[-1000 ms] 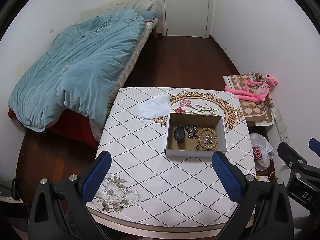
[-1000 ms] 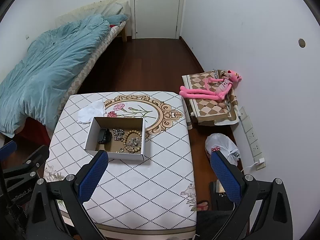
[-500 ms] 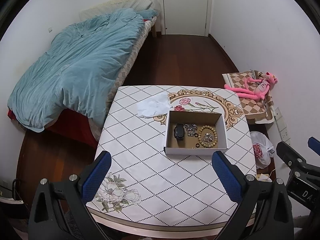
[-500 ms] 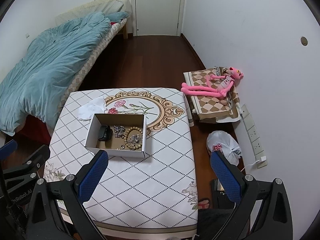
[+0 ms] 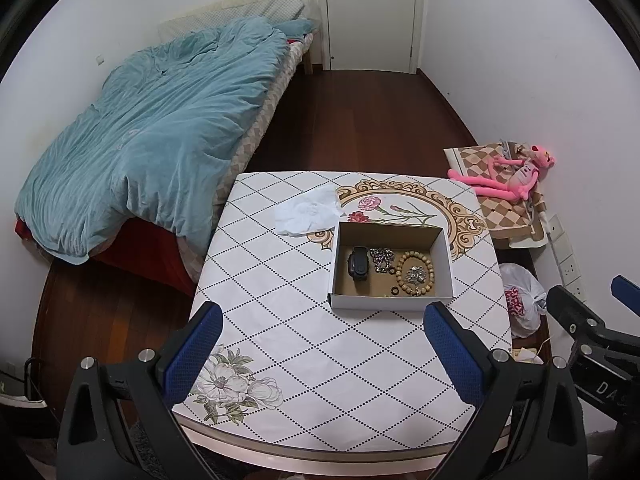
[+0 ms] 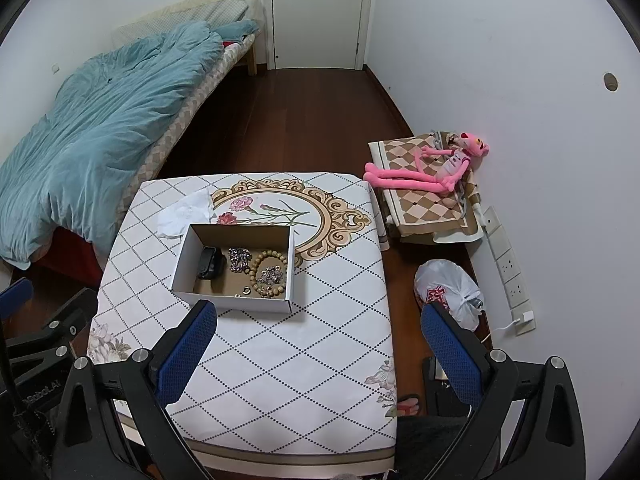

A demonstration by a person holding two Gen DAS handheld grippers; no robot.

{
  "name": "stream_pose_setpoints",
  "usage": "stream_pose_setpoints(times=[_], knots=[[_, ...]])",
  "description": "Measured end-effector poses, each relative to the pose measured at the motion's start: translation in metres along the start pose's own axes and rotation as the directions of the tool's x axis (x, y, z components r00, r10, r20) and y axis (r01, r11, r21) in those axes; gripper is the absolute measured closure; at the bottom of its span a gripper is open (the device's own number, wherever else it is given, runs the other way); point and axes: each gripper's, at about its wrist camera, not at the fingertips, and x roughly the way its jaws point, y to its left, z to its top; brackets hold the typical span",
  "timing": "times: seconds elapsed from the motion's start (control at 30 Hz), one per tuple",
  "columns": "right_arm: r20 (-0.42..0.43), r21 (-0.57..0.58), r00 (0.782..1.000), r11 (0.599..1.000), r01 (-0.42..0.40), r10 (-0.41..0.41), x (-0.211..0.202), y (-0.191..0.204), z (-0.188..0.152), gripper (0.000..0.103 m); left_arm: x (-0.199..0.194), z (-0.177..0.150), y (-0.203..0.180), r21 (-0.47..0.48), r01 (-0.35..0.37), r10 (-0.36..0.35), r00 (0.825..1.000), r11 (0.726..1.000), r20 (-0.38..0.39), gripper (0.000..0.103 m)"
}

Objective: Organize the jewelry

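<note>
An open cardboard box stands on the patterned table; it also shows in the right wrist view. Inside lie a black watch, a silver chain, a wooden bead bracelet around a silver piece, and small rings. My left gripper is open and empty, high above the table's near side. My right gripper is open and empty, above the table's near right part.
A crumpled white tissue lies on the table left of the box. A bed with a blue quilt stands to the left. A pink plush toy on a checked bag and a white plastic bag are on the right.
Both grippers have drawn back and risen slightly, so the table and box look a little smaller and farther. The jaws stay open. Nothing in the box moved.
</note>
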Motion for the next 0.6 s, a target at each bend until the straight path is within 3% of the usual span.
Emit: stream_pose_setpoints(times=[0.6], knots=[[0.002,0.004,1.000,1.000,-0.003,0.003,-0.0019,0.0018,0.0013,0.000,-0.0076,0.0028,0.0018,-0.003,-0.006,0.006,1.000,1.000,0.018,0.001]])
